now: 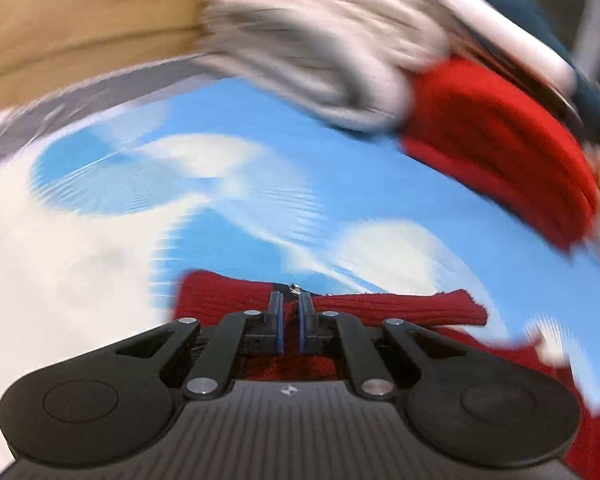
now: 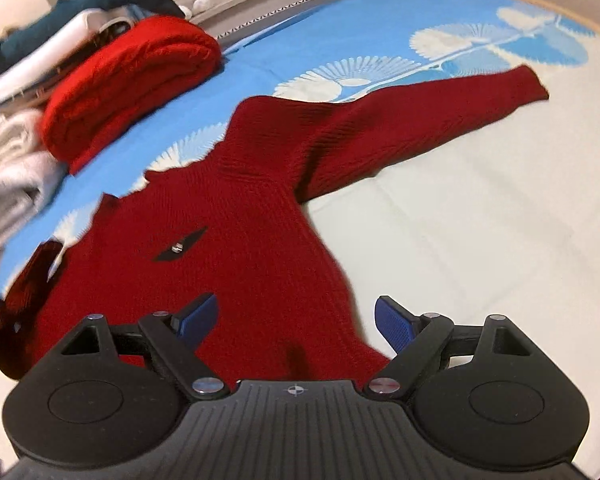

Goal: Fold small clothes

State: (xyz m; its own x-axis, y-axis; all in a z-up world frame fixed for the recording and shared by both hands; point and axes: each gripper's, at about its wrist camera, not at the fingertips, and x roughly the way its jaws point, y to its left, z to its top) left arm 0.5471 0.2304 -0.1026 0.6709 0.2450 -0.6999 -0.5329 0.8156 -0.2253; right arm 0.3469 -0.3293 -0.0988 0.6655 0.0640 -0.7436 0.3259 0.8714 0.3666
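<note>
Sweater (image 2: 236,248), dark red and ribbed, lies spread flat on the blue-and-white bedcover (image 2: 480,240), filling the centre of the right wrist view, one sleeve (image 2: 440,108) reaching to the upper right. Right gripper (image 2: 296,320) hovers at the lower edge over the hem with its jaws spread wide and nothing between them. Left gripper (image 1: 291,320), at the bottom centre of its own blurred view, has its jaws pressed nearly together; red knit sits right at the tips, but whether any fabric is actually pinched cannot be told.

Risks, as I judge them: if the left pinch caught only a thin bit of knit, or none, the edge could slip free and the fold would come out crooked. A fast sweep could also drag the whole garment across the cover and bunch it, or knock the folded bright red knit (image 2: 128,80) and grey knit (image 2: 8,176) stacked at the upper left.

No containers are in view
</note>
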